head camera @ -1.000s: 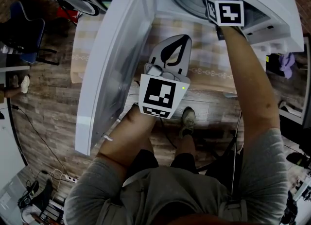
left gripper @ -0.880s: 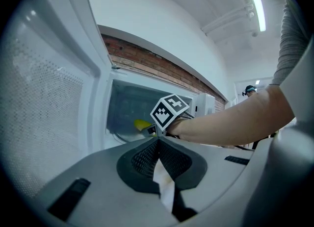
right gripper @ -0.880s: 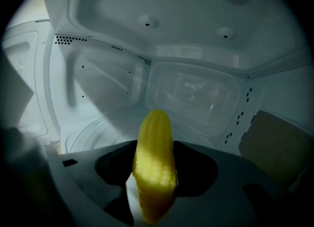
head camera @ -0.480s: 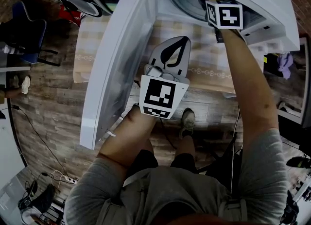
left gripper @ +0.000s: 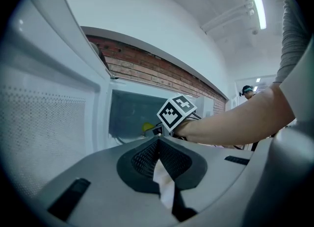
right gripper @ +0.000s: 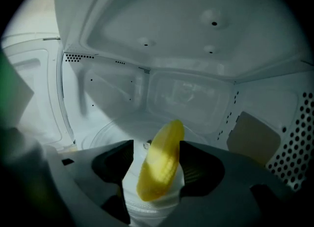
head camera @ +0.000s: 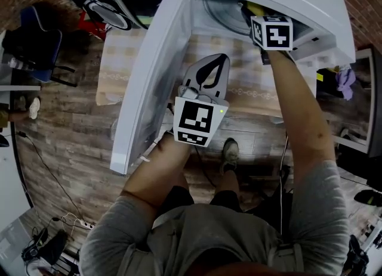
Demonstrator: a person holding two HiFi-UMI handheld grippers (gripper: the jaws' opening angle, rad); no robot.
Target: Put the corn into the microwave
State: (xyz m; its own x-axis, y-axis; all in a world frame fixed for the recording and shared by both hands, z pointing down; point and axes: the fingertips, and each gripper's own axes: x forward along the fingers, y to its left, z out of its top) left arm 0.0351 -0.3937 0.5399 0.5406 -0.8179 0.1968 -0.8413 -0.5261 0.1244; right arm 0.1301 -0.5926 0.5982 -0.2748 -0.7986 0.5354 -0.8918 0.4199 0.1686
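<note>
A white microwave (head camera: 322,6) stands with its door (head camera: 149,72) swung open to the left. My right gripper (right gripper: 157,147) reaches into the cavity; in the head view only its marker cube (head camera: 273,32) shows. Its jaws are spread wide. A yellow corn cob (right gripper: 161,160) lies lengthwise between them over the glass turntable (right gripper: 113,130), with a gap to the left pad and barely any to the right. A sliver of the corn (head camera: 250,9) shows past the cube. My left gripper (head camera: 218,60) hangs shut and empty in front of the door opening.
The microwave sits on a table with a checked cloth (head camera: 119,60). Below are a wooden floor, the person's shoe (head camera: 231,146) and cables. A dark chair (head camera: 36,42) stands at far left. Another person (left gripper: 247,91) is in the distance.
The head camera has shifted a little, so the microwave sits lower in the picture. Both hands stay where they were; the right jaws are hidden in this view.
</note>
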